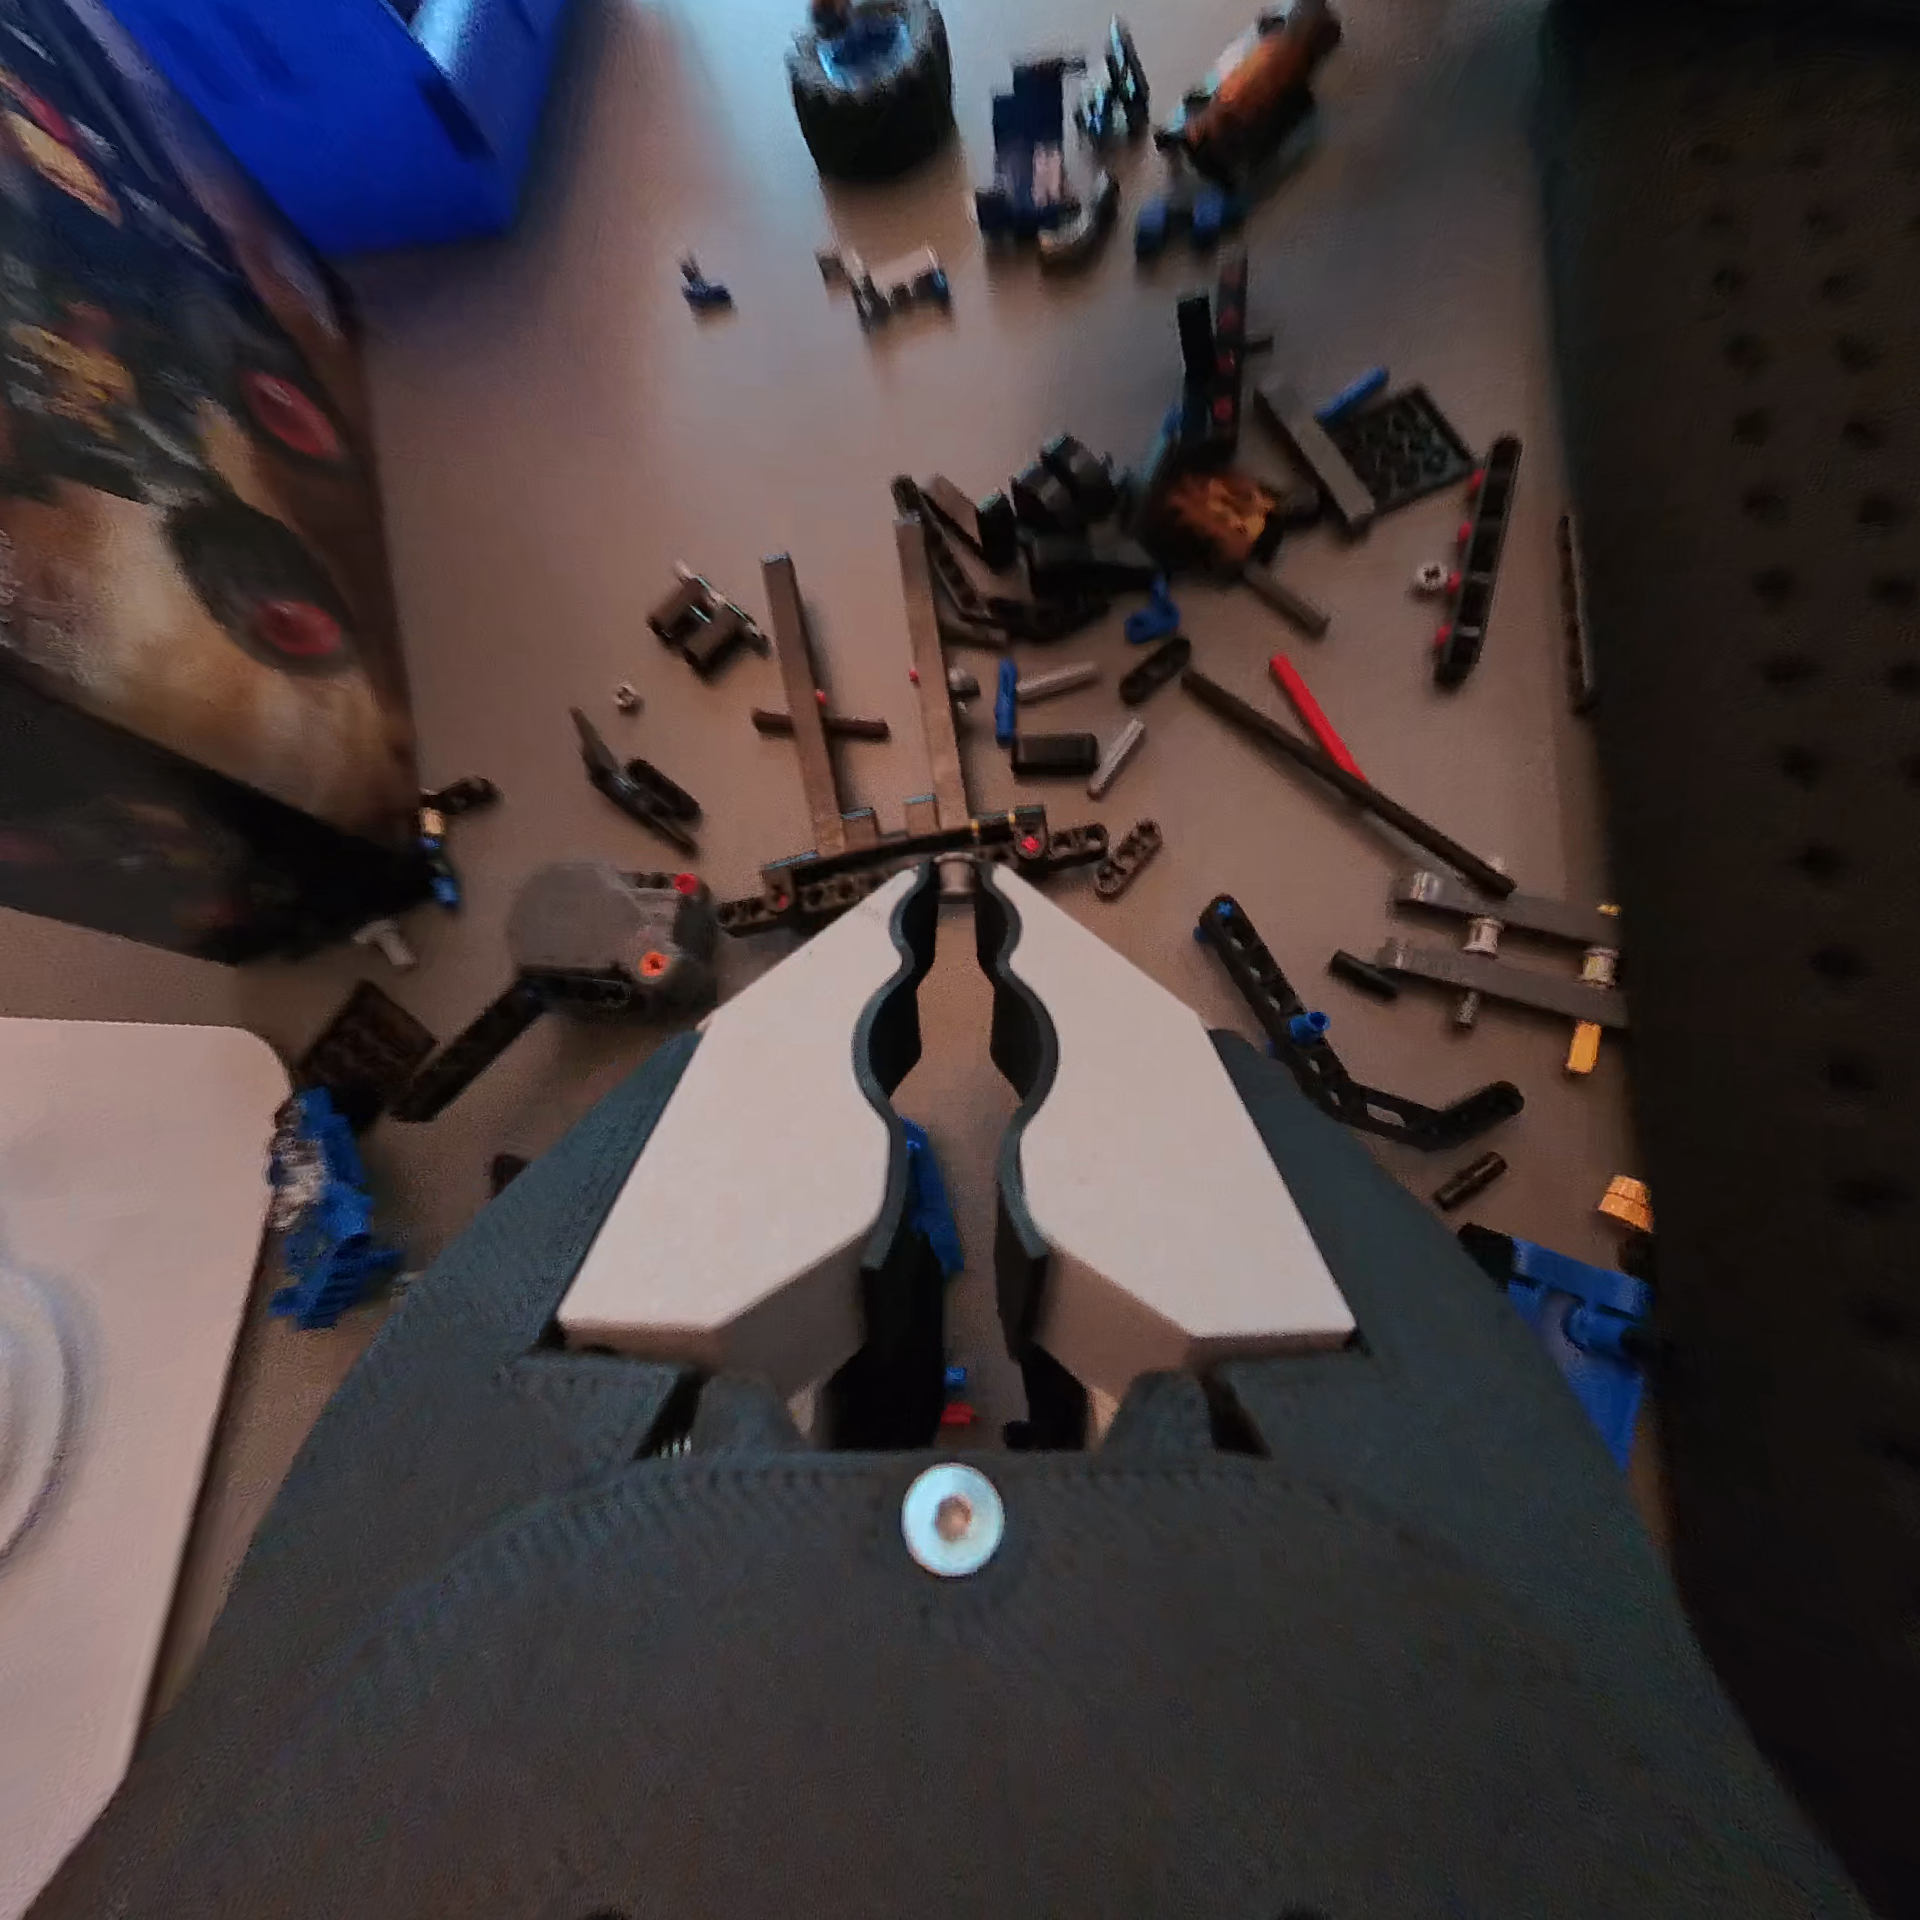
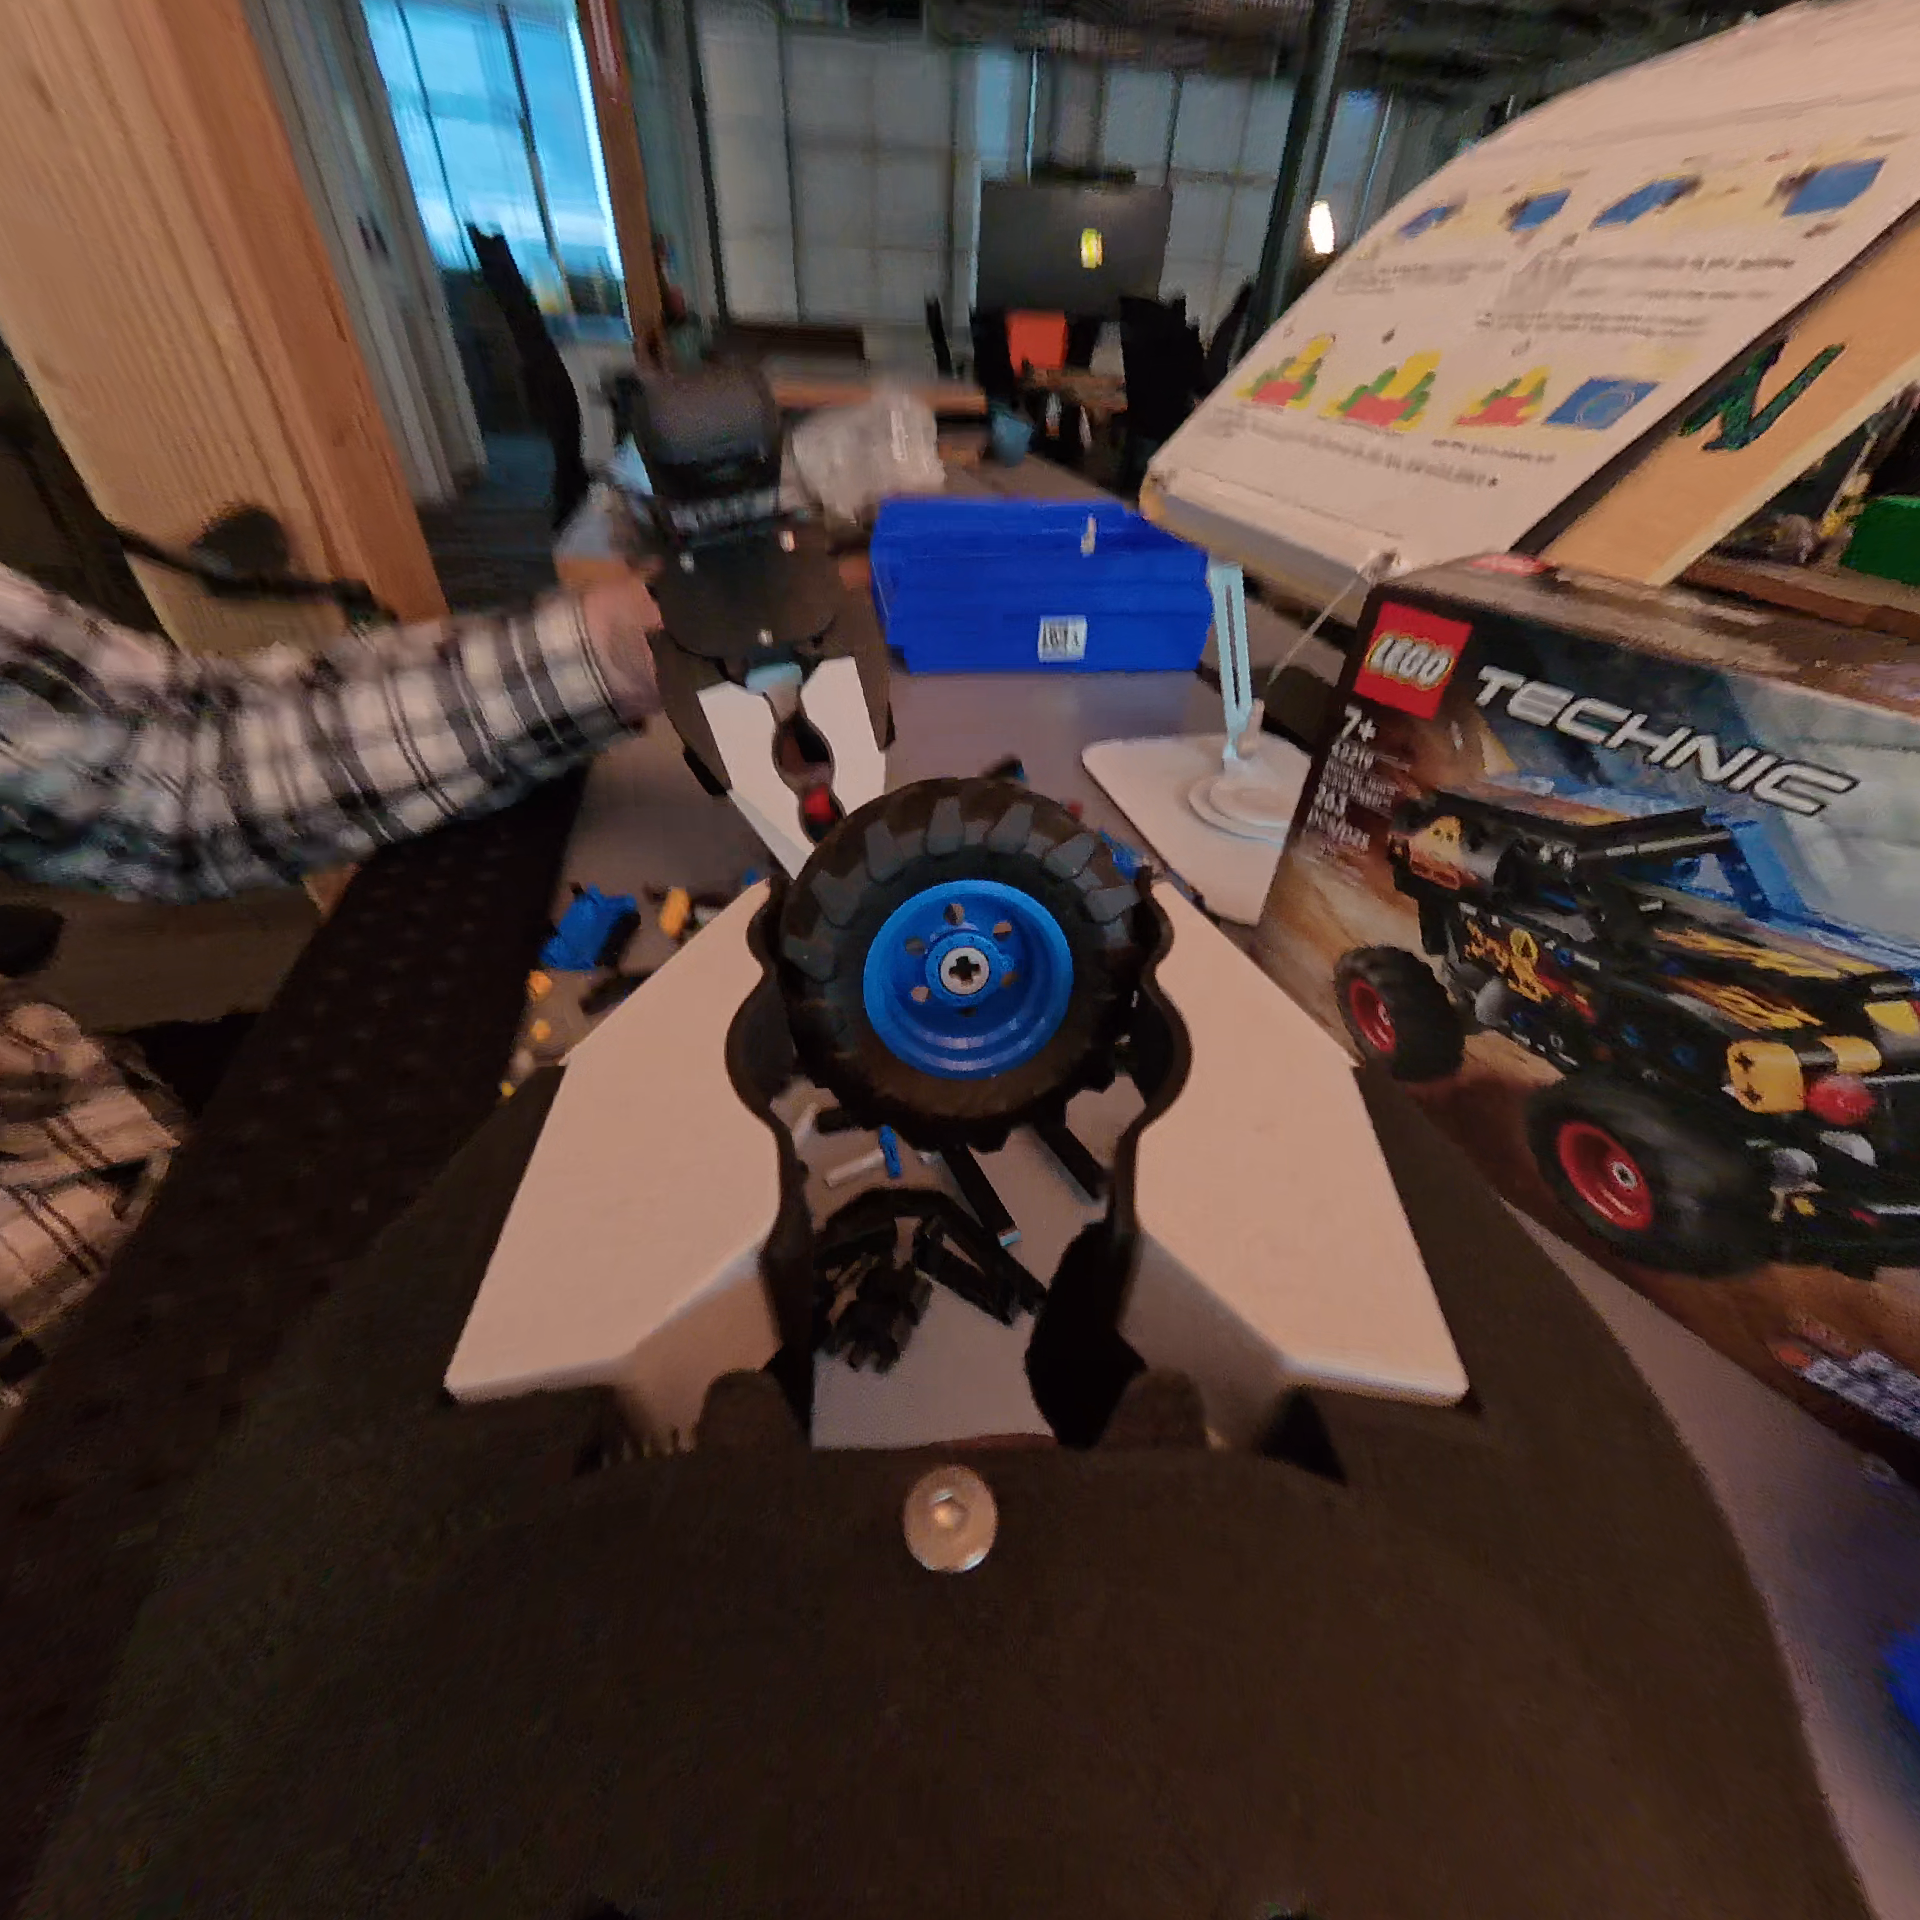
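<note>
My left gripper (image 1: 958, 881) points down at a grey table strewn with toy building pieces. Its fingertips are closed on a small grey round piece (image 1: 958, 871), right in front of a black beam frame (image 1: 831, 883) with two long grey beams (image 1: 798, 707). A grey motor-like block (image 1: 613, 935) lies to its left. My right gripper (image 2: 958, 896) is shut on a black knobbly tyre with a blue rim (image 2: 966, 977), held above the table. In the right wrist view the left gripper (image 2: 800, 758) shows beyond the wheel, held by a hand in a plaid sleeve (image 2: 312, 717).
A printed toy box (image 1: 177, 520) (image 2: 1610, 935) stands at the table's side, and a blue bin (image 1: 343, 114) (image 2: 1039, 592) behind it. A white stand base (image 1: 104, 1299) (image 2: 1195, 800) carries an open booklet (image 2: 1507, 343). Another black tyre (image 1: 871, 88) sits far off. A dark perforated mat (image 1: 1766, 727) borders the table. My hands' fingertips stand some 20 cm from each other. Measured from the fingertips, the grey motor-like block (image 1: 613, 935) is 10 cm or so from the left gripper and 20 cm from the right.
</note>
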